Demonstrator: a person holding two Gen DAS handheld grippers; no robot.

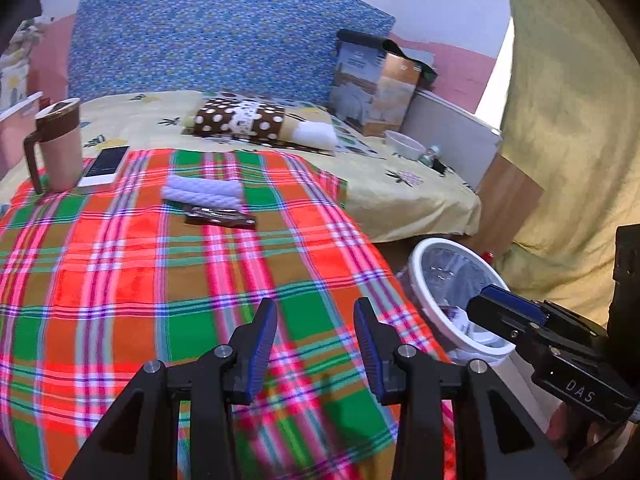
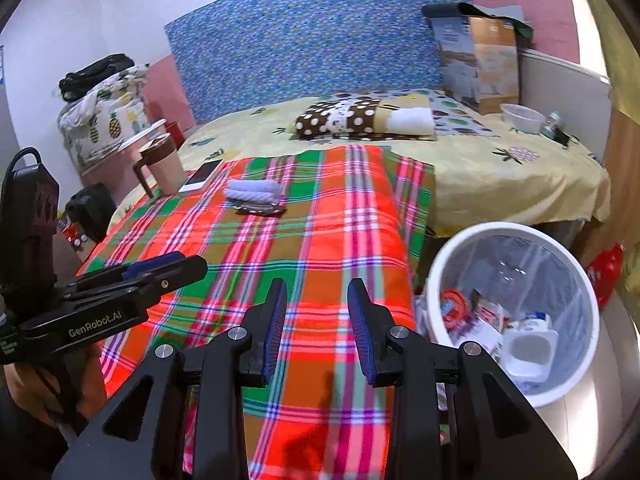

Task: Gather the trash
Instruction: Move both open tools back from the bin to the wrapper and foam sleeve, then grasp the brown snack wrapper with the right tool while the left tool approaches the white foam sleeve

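Note:
A dark crumpled wrapper (image 1: 220, 218) (image 2: 260, 209) lies on the plaid blanket (image 1: 160, 280), against the near edge of a folded white cloth (image 1: 204, 192) (image 2: 254, 192). My left gripper (image 1: 315, 306) hovers open over the blanket's near part with nothing between its fingers. My right gripper (image 2: 317, 285) is also open and holds nothing, above the blanket's right side. A white-rimmed trash bin (image 2: 440, 264) (image 1: 420, 264) with a clear liner stands on the floor to the right of the bed. It holds several wrappers and a white container (image 2: 528, 348). The right gripper's tip (image 1: 480, 300) reaches over the bin's rim.
A lidded mug (image 1: 60, 148) and a phone (image 1: 105, 166) sit at the blanket's far left. Farther back lie a polka-dot pillow (image 1: 240, 120), a cardboard box (image 1: 372, 88) and a white bowl (image 1: 404, 145). A yellow curtain (image 1: 568, 120) hangs on the right.

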